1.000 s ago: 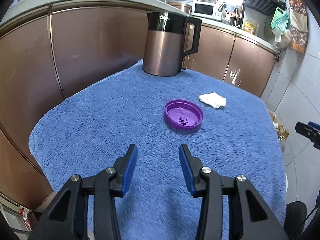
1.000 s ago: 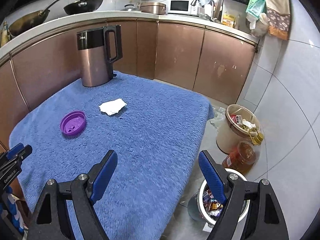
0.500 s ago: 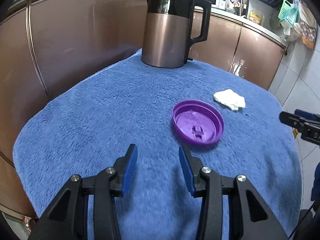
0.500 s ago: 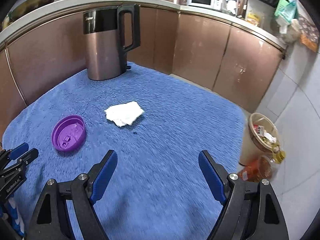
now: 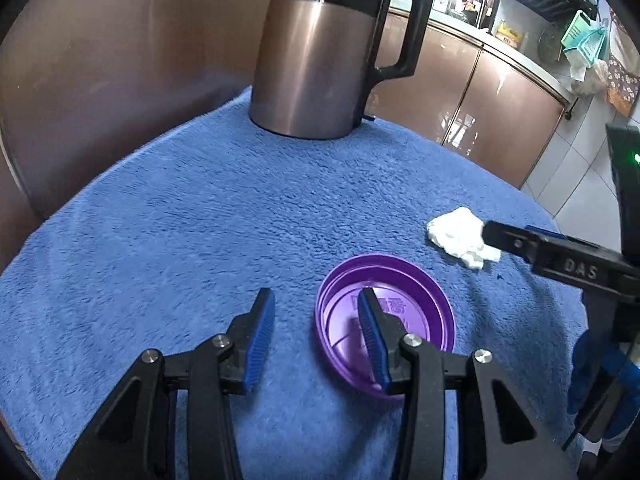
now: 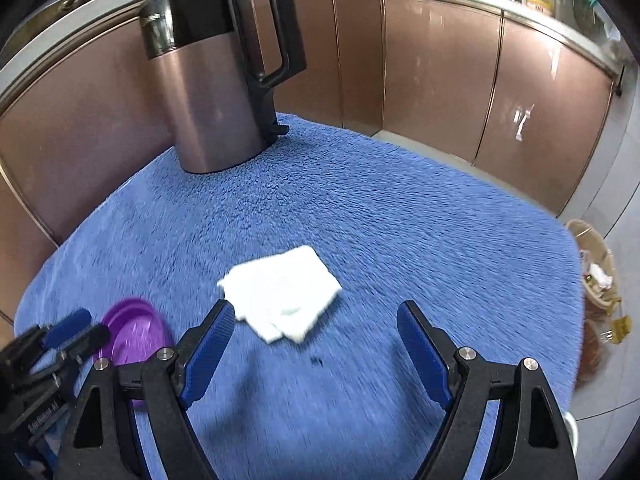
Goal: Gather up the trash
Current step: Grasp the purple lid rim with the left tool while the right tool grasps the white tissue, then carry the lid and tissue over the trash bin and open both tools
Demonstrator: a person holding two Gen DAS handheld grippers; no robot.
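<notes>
1. The left gripper (image 5: 316, 320) stands with its jaws part-way apart and nothing between them. One finger hangs over the bowl of the purple lid (image 5: 416, 312); the other is outside the lid's rim, over the blue towel (image 5: 200, 220). Whether a pad touches the lid cannot be told.

2. The right gripper (image 6: 316, 336) has its jaws wide and empty. The white tissue (image 6: 280, 292) lies just ahead of the gap, nearer the left-hand finger, whose tip is close to the tissue's edge.

3. Both pieces of trash lie flat on the towel, near each other. A kettle (image 5: 320, 52) stands well beyond the jaws at the far edge.

4. Risk with the lid: it is thin and lies hollow side up. If the fingers close across the rim at a slant, the lid may flip or skid away on the pile.

5. Risk with the tissue: it is soft and flat. Jaws closing too high would miss it; jaws pressed too deep could pinch the towel as well and drag the cloth, and the kettle with it.

6. Risk between the hands: the right gripper's finger sits just beside the tissue in the left view, close to the lid. The two tools could knock together if both reach inward.

7. The bins (image 6: 592, 276) on the floor are well off to the right of the jaws, so a loose hold may drop the trash on the way.
</notes>
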